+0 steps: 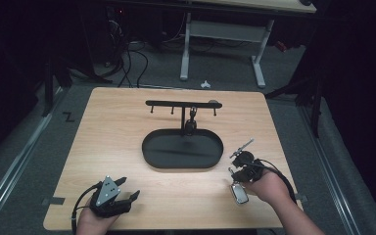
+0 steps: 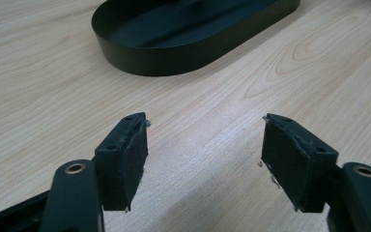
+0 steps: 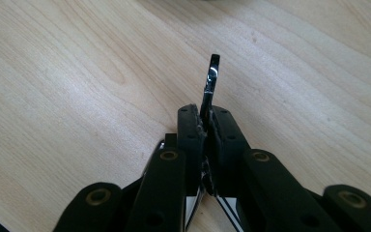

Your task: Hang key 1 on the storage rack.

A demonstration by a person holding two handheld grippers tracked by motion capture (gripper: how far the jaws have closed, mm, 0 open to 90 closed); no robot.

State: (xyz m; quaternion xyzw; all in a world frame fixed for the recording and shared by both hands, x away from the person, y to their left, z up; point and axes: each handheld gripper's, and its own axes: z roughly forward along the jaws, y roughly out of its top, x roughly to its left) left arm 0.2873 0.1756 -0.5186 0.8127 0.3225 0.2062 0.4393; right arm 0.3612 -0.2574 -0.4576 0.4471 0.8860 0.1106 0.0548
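- Two claws are in my hands at the near edge of the wooden bench (image 1: 127, 142).
- Left position: my left claw (image 1: 127, 197) rests low on the bench at the near left corner, with the grey three-cornered plate on top. Its jaws stand wide apart, and the left gripper view shows bare wood between the pads (image 2: 130, 154).
- Centre position: a black oval tray (image 1: 149, 156) sits in the middle of the bench. A post rises from its far rim and carries a horizontal hanger bar (image 1: 166, 103) with small hooks. One dark item (image 1: 192, 117) hangs from the bar near the post; what it is cannot be told.
- Right position: my right claw (image 1: 235, 171) is held at the near right of the bench, well apart from the tray.
- Right claw state: the jaws are narrow and clamped on a thin, shiny metal piece (image 3: 211, 84), which stands edge-on and projects beyond the pads in the right gripper view.
- Below my right hand (image 1: 264, 188), in the high view, a silver-and-black fob-like item (image 1: 240, 192) lies at the bench surface just beside the claw. Whether it joins the clamped metal piece cannot be told.
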